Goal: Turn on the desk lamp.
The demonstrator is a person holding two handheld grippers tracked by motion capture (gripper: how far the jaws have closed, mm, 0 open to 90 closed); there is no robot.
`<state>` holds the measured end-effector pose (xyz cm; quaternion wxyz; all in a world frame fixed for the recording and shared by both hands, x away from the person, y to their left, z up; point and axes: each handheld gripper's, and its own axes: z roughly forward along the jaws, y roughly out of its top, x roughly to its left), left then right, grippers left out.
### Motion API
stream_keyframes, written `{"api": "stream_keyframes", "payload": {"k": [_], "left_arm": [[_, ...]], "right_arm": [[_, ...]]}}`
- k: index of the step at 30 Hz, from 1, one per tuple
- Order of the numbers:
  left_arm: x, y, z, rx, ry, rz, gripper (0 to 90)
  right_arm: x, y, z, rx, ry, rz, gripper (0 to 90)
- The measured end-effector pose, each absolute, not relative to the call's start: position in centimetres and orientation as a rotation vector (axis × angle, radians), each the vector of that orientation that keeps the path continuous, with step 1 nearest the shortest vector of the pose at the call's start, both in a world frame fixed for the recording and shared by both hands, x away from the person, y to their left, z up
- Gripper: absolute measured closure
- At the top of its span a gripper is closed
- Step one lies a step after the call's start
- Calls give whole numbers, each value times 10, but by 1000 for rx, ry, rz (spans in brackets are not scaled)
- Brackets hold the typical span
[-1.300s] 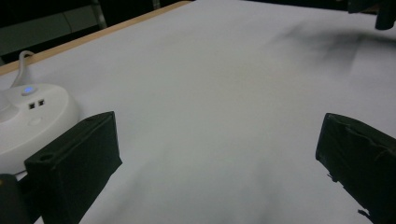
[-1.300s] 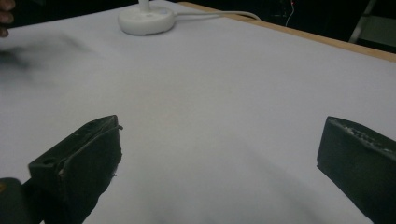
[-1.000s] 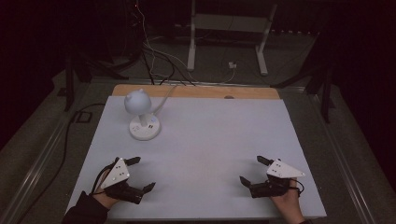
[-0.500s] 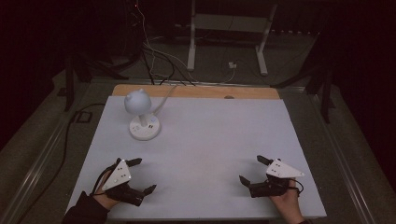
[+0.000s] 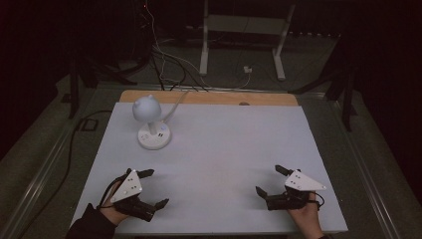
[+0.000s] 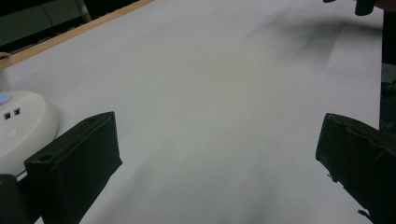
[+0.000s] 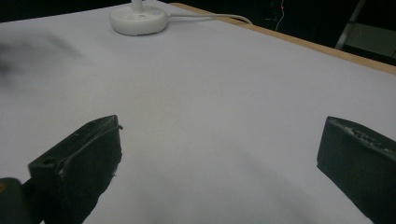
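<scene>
My left gripper [image 5: 153, 188] rests low over the white table [image 5: 224, 149] near its front left corner, jaws wide apart with nothing between them. My right gripper [image 5: 269, 179] sits near the front right, also open and empty. A small white desk lamp [image 5: 151, 122] with a round head and a disc base stands at the back left of the table. Its base [image 6: 21, 128] appears at the left edge of the left gripper view, and farther off its base [image 7: 137, 19] appears in the right gripper view. Each gripper's own jaws frame bare white tabletop.
The lamp's white cable [image 5: 174, 102] runs off the table's back edge, where a wooden strip [image 5: 209, 97] shows. Beyond the table are a white stand's legs [image 5: 241, 40] and loose cables on the dark floor.
The left gripper has drifted slightly toward the front edge of the table. The right gripper and the lamp have stayed where they were.
</scene>
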<state>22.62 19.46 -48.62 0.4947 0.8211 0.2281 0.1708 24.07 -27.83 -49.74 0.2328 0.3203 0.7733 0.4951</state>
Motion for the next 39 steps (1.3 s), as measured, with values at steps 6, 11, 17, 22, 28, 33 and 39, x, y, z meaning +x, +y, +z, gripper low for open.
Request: {"api": "stream_keyframes", "payload": {"k": [6, 11, 17, 22, 28, 33, 39], "left_arm": [[227, 193, -477, 1977, 573, 399, 2], [231, 191, -467, 1958, 604, 405, 2], [236, 191, -457, 1913, 639, 425, 2], [241, 190, -451, 1894, 659, 437, 3], [249, 188, -446, 1871, 697, 450, 3], [258, 187, -445, 1862, 743, 477, 3], [267, 184, -445, 1846, 790, 499, 3]], "right_arm": [[241, -279, -497, 888, 2119, 1366, 0], [241, -279, -497, 892, 2108, 1368, 0], [241, -279, -497, 899, 2107, 1371, 0], [241, -279, -497, 903, 2105, 1377, 0], [241, -279, -497, 905, 2103, 1379, 0], [242, -279, -498, 902, 2107, 1388, 0], [241, -280, -498, 904, 2107, 1392, 0]]}}
